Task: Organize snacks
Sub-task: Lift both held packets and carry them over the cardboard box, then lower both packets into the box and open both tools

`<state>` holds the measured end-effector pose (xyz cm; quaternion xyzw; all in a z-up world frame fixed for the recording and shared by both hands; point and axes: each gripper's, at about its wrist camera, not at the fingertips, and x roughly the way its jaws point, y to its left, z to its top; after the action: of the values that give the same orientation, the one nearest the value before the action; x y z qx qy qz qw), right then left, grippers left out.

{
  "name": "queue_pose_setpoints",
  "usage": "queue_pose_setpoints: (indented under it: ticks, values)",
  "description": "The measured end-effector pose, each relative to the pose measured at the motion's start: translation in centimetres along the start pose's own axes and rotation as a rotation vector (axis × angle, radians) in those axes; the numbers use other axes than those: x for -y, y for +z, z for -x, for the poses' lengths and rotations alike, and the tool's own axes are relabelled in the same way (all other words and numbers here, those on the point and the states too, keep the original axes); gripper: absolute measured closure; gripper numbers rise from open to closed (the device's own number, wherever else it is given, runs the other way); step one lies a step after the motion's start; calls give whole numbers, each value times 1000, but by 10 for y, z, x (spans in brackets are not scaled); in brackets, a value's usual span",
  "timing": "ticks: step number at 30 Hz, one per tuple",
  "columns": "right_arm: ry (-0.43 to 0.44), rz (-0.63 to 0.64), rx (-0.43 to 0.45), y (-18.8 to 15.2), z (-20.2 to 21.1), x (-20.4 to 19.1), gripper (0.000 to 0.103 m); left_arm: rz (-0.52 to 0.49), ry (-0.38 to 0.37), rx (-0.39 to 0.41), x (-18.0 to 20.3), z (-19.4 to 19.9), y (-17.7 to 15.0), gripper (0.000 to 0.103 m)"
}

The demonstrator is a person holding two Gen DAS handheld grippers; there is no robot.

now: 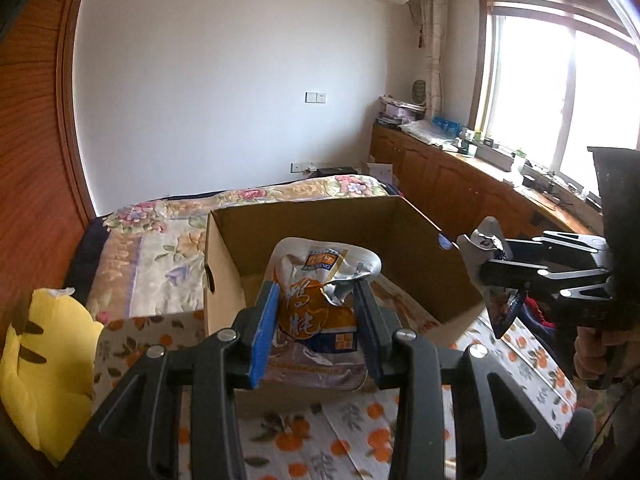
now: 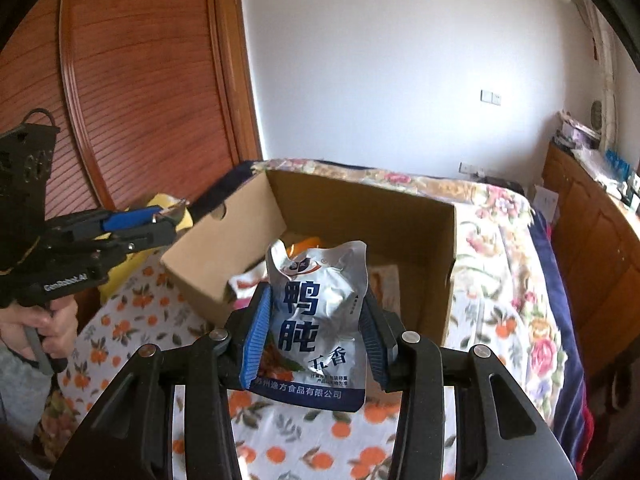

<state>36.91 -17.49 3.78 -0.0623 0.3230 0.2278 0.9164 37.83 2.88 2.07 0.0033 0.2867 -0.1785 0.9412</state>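
— Fingers?
— Left gripper (image 1: 316,332) clamps a crumpled orange-and-silver foil snack pouch (image 1: 316,304); right gripper (image 2: 316,340) clamps a silver, blue-lettered foil pouch (image 2: 320,312) — both near the open brown cardboard box (image 1: 320,220).

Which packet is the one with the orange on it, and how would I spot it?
Start at the bed with the orange-print sheet and find the open brown cardboard box on it. In front of the box, the left gripper pinches a crumpled silver snack pouch with an orange panel; the other held pouch shows big blue characters instead.
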Motion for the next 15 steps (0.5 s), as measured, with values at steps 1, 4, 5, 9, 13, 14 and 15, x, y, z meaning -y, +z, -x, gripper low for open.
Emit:
queue_pose_setpoints:
  ticks: [1,4,5,9,13,14,15]
  values:
    - [0,3,3,3,-2,2,63,0,4,0,-2,-5,2,67]
    - [-5,5,3,12,-15,10,82,5,13,-6,-5,-20,6,67]
    - [-19,8,-3,14,-23,12,91,5,12,-11,-5,-25,6,67]
    - [-50,12,-34,17,-53,22,101,21,8,-41,-7,-49,8,66]
    - [-29,-20,-21,18,-59,33,101,13,27,-59,-6,-63,7,64]
    - [-25,-24,-20,17,-58,36,100,15,28,-64,-6,-65,6,64]
    - [-25,-23,-24,17,-58,36,100,18,34,-70,-6,-67,6,63]
